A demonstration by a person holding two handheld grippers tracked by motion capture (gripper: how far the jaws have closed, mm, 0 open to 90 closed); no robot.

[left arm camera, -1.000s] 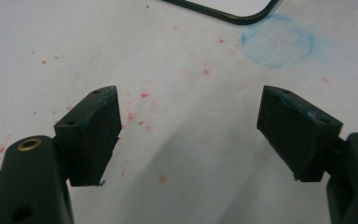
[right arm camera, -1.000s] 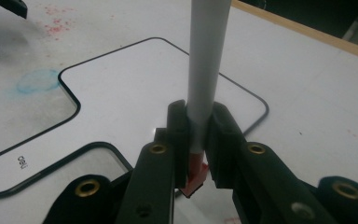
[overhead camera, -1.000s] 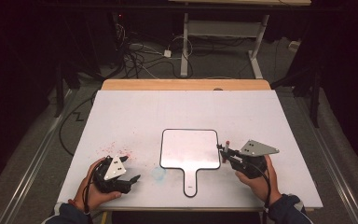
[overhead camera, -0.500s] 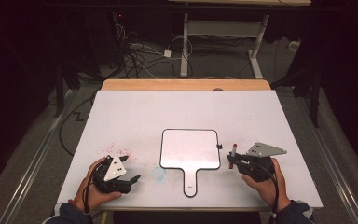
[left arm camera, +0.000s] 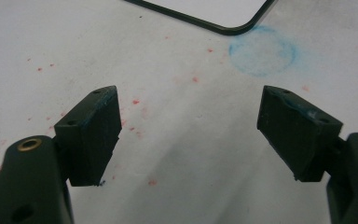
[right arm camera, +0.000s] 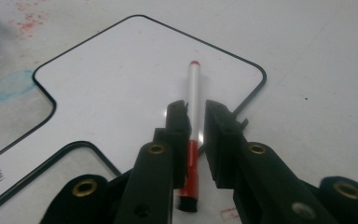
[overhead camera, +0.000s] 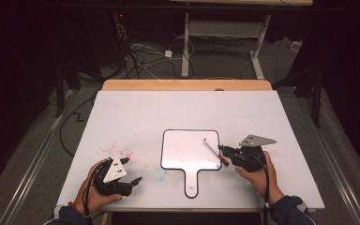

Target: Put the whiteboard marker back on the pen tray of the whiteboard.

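Note:
A small white handled whiteboard (overhead camera: 187, 147) (right arm camera: 121, 79) lies near the table's front middle. My right gripper (overhead camera: 222, 153) (right arm camera: 196, 112) is at the board's right edge, shut on a marker (overhead camera: 211, 147) (right arm camera: 194, 86) with a white barrel and a red end. Its jaws have just been closing a little further on the marker. The marker's tip reaches over the board's right part; whether it touches I cannot tell. My left gripper (overhead camera: 132, 170) (left arm camera: 191, 135) rests at the front left, open, with bare table between its jaws.
A faint blue ring smudge (overhead camera: 159, 174) (left arm camera: 262, 51) marks the table beside the board's lower left corner. Red specks (overhead camera: 117, 150) lie scattered by my left gripper. A wooden strip (overhead camera: 187, 85) borders the table's far edge, with cables on the floor beyond.
My right gripper drew slightly right, then came back left, and the marker now slants out over the whiteboard. The left gripper has stayed where it was.

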